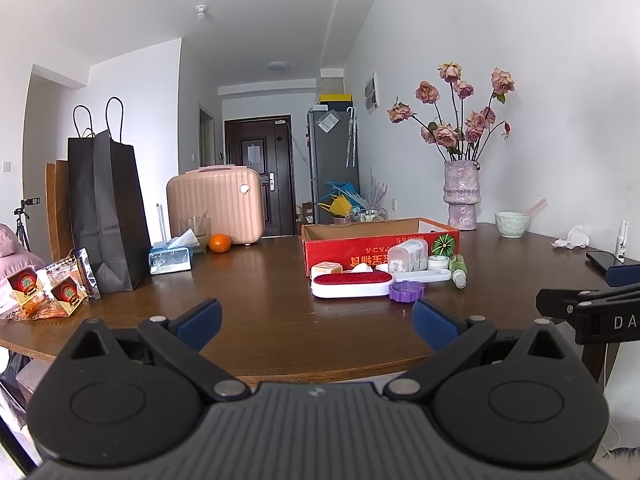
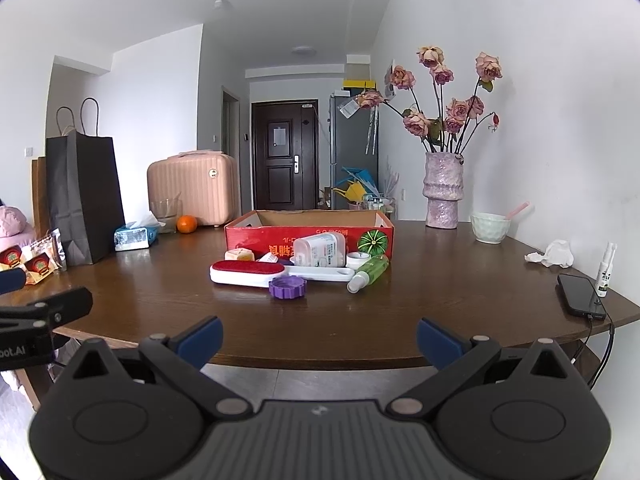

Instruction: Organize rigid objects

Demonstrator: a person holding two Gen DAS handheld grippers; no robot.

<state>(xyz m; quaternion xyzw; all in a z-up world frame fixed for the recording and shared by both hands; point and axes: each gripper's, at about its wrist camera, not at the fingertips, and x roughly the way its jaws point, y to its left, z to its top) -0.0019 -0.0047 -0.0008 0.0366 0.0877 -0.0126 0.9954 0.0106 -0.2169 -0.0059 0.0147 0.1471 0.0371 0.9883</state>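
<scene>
A red cardboard box [image 1: 340,245] [image 2: 256,236] stands open on the brown table. In front of it lie a white brush with a red pad [image 1: 352,283] [image 2: 248,272], a purple round lid [image 1: 406,291] [image 2: 287,287], a green bottle on its side [image 1: 457,267] [image 2: 370,271], a clear plastic container [image 1: 408,256] [image 2: 320,250], a small cream box [image 1: 326,269] [image 2: 239,255] and a white flat piece [image 2: 320,273]. My left gripper [image 1: 316,322] is open and empty near the table's front edge. My right gripper [image 2: 318,338] is open and empty, also at the front edge.
A black paper bag [image 1: 106,208], a tissue pack [image 1: 170,258], an orange [image 1: 219,243] and snack packs [image 1: 60,288] stand at the left. A vase of roses [image 2: 443,190], a bowl [image 2: 490,227], a phone [image 2: 580,294] and a spray bottle [image 2: 605,268] are at the right.
</scene>
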